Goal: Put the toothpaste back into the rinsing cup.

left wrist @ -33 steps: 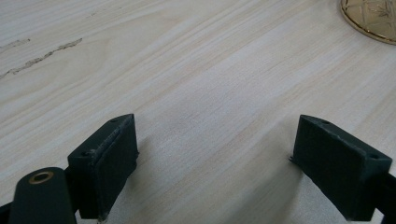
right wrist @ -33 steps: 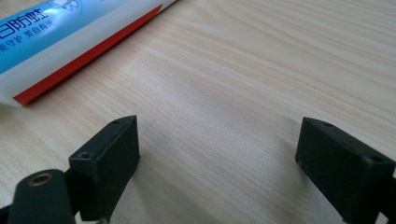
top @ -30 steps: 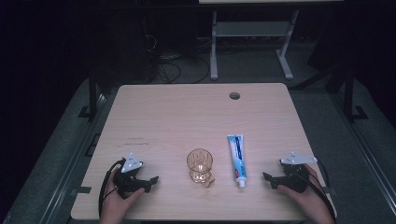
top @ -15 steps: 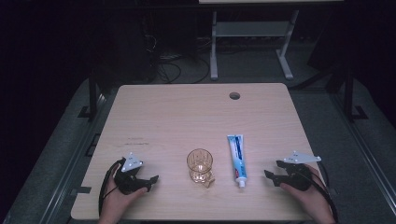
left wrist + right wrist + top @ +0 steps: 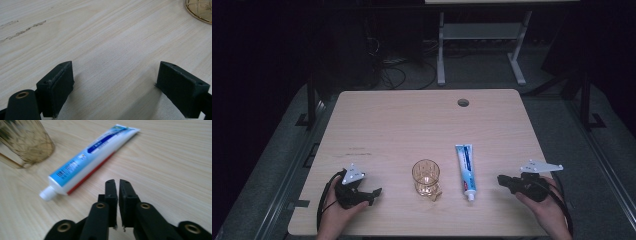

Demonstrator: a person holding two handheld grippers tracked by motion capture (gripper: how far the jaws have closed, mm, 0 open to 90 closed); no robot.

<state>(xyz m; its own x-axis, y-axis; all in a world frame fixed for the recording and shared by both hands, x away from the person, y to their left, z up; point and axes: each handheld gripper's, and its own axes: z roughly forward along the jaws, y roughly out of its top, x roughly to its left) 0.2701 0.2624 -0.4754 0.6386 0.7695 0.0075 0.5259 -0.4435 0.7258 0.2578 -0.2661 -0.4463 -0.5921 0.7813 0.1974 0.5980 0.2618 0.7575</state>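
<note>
An amber cut-glass cup (image 5: 426,176) stands upright near the table's front edge, and its base (image 5: 200,10) shows at the top right of the left gripper view. To its right lies a white and blue toothpaste tube (image 5: 465,167), cap toward the person. My left gripper (image 5: 376,192) rests low at the front left, pointing toward the glass; its jaws stand wide open with only bare wood between them (image 5: 116,85). My right gripper (image 5: 500,180) is held just right of the tube. Its jaws are shut on nothing (image 5: 117,187), pointing at the tube (image 5: 92,157) and the glass (image 5: 26,142).
The light wooden table (image 5: 412,125) has a round cable hole (image 5: 463,102) near its far right edge. Behind the table stand a white metal frame (image 5: 482,35) and cables on a dark floor. A cable trails from each gripper.
The right gripper has lifted slightly and edged left toward the toothpaste tube. The left gripper, glass and tube have stayed put.
</note>
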